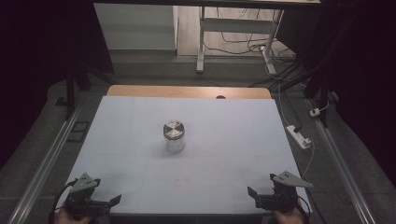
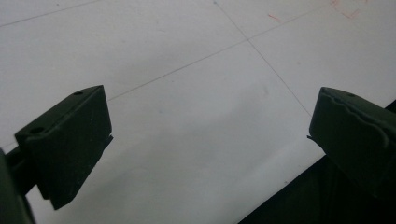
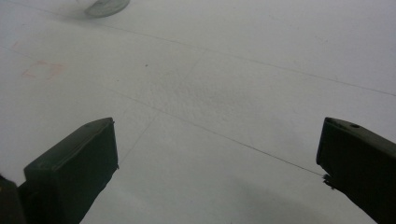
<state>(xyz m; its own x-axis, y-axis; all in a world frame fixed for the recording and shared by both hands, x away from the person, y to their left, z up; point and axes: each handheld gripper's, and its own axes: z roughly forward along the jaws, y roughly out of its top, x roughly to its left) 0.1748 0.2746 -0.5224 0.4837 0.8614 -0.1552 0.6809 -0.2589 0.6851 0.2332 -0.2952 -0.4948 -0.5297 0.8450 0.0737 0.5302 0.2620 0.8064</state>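
Observation:
A small clear glass jar with a round metal lid stands upright near the middle of the white table. My left gripper rests at the table's near left corner, jaws wide apart and empty, open over bare white surface in the left gripper view. At the near right corner my right gripper is open too, with nothing between its jaws. The base of the jar shows at the top left edge of the right gripper view. Both grippers are well short of the jar.
A wooden strip borders the table's far edge. A white power strip and cables lie on the floor to the right. Metal rails run along both sides of the table. A desk frame stands beyond.

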